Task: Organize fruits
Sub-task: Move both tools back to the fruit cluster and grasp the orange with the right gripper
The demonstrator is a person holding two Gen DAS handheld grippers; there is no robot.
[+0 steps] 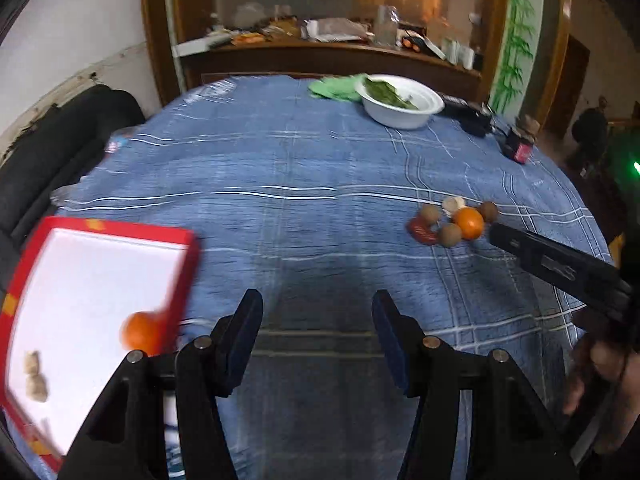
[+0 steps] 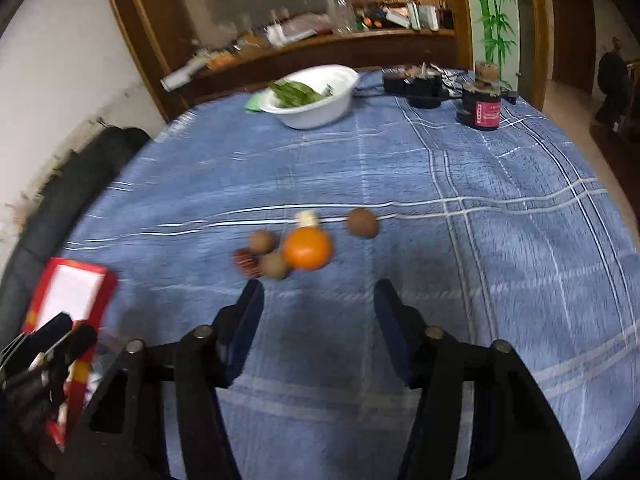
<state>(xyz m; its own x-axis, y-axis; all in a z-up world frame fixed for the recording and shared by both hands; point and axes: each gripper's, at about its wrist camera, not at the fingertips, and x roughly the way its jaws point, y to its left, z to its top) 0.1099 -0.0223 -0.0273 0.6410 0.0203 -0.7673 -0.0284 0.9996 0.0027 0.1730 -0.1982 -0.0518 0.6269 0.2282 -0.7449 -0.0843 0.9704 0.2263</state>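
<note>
A red-rimmed white tray [image 1: 188, 264] lies at the left of the blue cloth and holds an orange [image 1: 140, 334] and two beige lumps [image 1: 34, 374]. My left gripper [image 1: 318, 320] is open and empty beside the tray. A loose cluster lies to the right: an orange [image 2: 308, 250], three brown round fruits [image 2: 362, 222], a red date [image 2: 246, 263] and a pale piece [image 2: 307, 218]. My right gripper [image 2: 320, 308] is open and empty just short of the cluster. It shows in the left wrist view [image 1: 496, 232] next to the orange [image 1: 470, 222].
A white bowl [image 2: 320, 114] with green leaves stands at the far side, with a green cloth [image 1: 336, 88] beside it. A dark jar [image 2: 482, 104] and black devices [image 2: 416, 88] stand far right. A black chair [image 1: 52, 152] stands left of the table.
</note>
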